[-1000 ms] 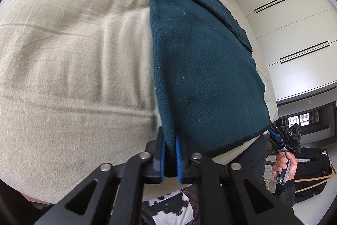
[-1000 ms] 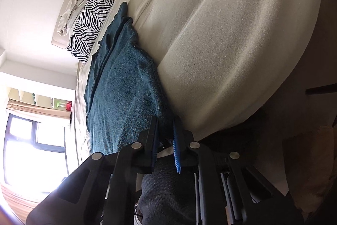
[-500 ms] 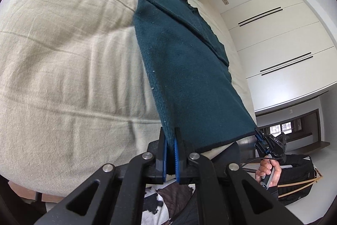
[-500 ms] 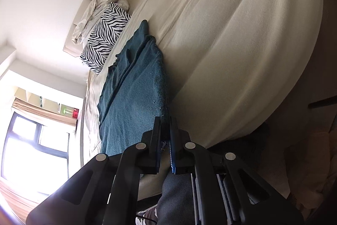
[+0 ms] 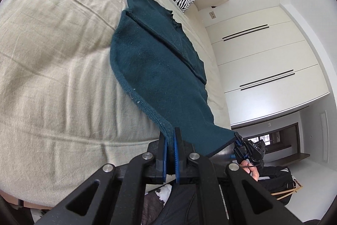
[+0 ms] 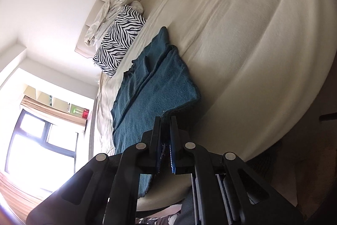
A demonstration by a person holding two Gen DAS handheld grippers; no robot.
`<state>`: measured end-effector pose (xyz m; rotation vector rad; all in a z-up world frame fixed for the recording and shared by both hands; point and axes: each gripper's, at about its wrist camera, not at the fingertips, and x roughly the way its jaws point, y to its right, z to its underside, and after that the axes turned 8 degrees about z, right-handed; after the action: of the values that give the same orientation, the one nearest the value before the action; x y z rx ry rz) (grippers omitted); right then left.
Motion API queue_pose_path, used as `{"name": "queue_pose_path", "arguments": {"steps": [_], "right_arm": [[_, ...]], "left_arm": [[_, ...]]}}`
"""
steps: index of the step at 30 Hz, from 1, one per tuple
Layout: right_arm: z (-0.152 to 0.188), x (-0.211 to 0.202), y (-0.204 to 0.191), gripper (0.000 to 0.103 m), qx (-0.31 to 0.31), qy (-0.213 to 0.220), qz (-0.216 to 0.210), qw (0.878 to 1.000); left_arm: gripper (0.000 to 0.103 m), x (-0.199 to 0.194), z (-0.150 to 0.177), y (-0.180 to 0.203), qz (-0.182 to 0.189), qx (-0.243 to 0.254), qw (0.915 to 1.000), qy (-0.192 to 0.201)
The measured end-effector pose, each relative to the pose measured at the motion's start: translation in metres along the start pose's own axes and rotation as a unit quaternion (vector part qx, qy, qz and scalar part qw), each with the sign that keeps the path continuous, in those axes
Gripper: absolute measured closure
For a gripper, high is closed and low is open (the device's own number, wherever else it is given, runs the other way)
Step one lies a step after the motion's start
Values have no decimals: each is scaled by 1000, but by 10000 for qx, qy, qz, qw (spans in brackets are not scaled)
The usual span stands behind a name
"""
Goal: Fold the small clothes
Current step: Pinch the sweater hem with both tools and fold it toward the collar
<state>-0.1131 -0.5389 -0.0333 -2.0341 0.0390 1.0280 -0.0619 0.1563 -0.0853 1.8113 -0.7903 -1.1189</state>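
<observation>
both grippers clenched on the near hem corners of the teal garment (image 5: 155, 69): left gripper (image 5: 170, 153), right gripper (image 6: 166, 140). soft, thick knit, sags between grips on the bed (image 5: 52, 77); likely light, so hold by the hem corners.

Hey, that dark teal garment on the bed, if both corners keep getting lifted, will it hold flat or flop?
Probably flop: the teal garment sags between the left gripper and right gripper. Its fuzzy knit looks thick, so likely grippy, not slippery. The far end would probably drag across the bed.
</observation>
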Motion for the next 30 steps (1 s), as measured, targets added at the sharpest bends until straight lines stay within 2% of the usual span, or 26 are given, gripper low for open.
{"name": "queue_pose_path", "arguments": {"steps": [8, 14, 18, 22, 30], "right_arm": [[-64, 29, -63, 97, -362, 246, -173, 9989], [-126, 72, -105, 97, -434, 486, -123, 9978], [-168, 114, -131, 97, -492, 517, -36, 9974], [-204, 167, -153, 97, -572, 501, 124, 9970], [-259, 285, -153, 97, -350, 316, 665, 9967]], "left_arm": [[96, 7, -73, 12, 250, -121, 9982, 522], [96, 26, -141, 14, 275, -157, 9961, 822], [96, 46, -190, 11, 153, -142, 9953, 941], [96, 72, -238, -10, 23, -316, 9947, 981], [96, 124, -303, -45, -407, -375, 9936, 980]]}}
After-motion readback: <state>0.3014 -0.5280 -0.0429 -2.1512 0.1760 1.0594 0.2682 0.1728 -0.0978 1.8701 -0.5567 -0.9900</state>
